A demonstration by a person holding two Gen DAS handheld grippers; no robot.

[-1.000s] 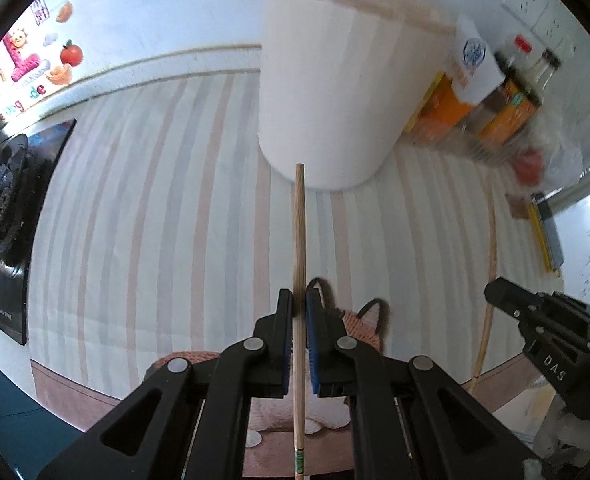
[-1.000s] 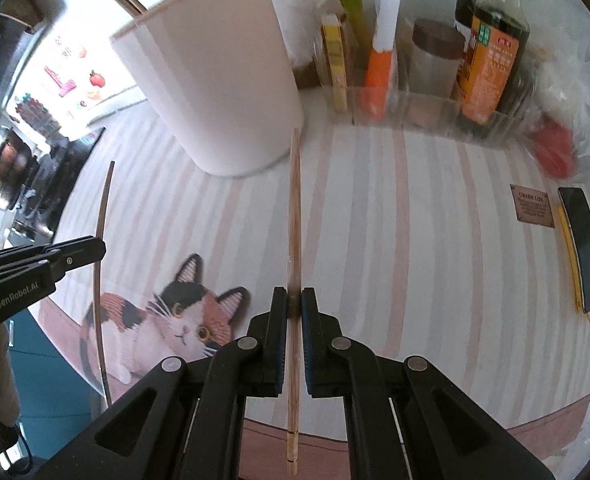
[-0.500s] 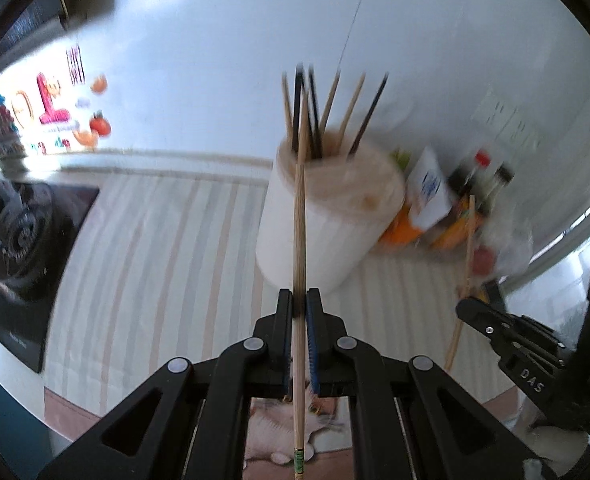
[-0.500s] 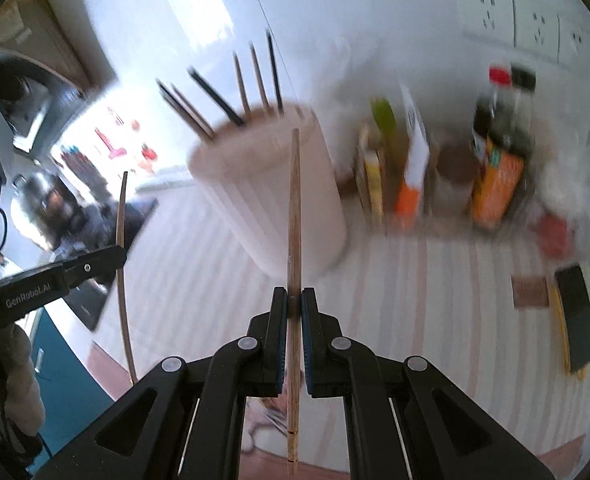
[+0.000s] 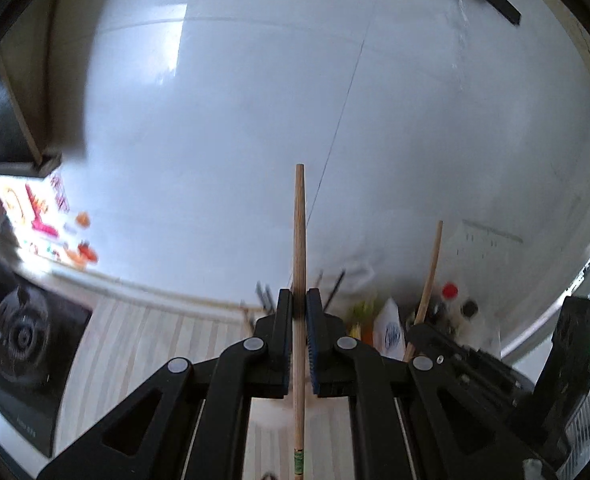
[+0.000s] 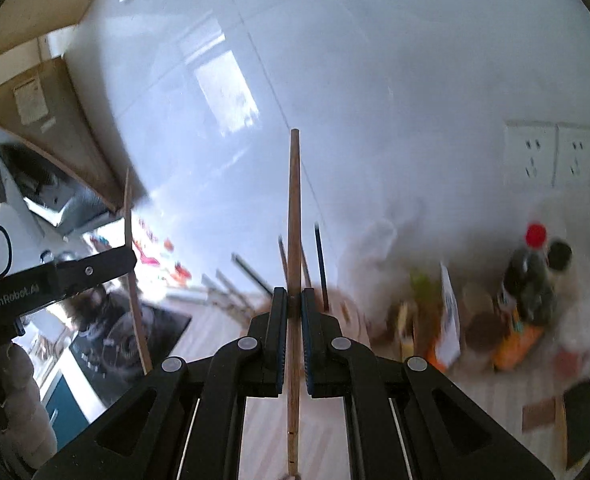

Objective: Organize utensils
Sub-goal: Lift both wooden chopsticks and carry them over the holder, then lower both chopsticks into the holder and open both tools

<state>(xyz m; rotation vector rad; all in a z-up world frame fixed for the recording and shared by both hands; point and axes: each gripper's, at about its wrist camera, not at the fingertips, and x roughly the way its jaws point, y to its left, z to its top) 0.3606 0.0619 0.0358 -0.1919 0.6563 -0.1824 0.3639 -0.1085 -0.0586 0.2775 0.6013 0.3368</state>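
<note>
Now: left gripper (image 5: 299,300) clenched on a wooden chopstick (image 5: 299,240) | right gripper (image 6: 291,300) clenched on a second chopstick (image 6: 294,216) | both sticks point ahead and up, past the fingertips | holder (image 6: 347,312) blurred, below and just beyond the tips | step: likely insertion; tip each point downward over the rim, lower one at a time, release only once seated among the standing sticks (image 6: 319,264).

Bottles (image 6: 535,276) right of holder sticks (image 6: 319,264), stove (image 5: 19,340) far left.
</note>
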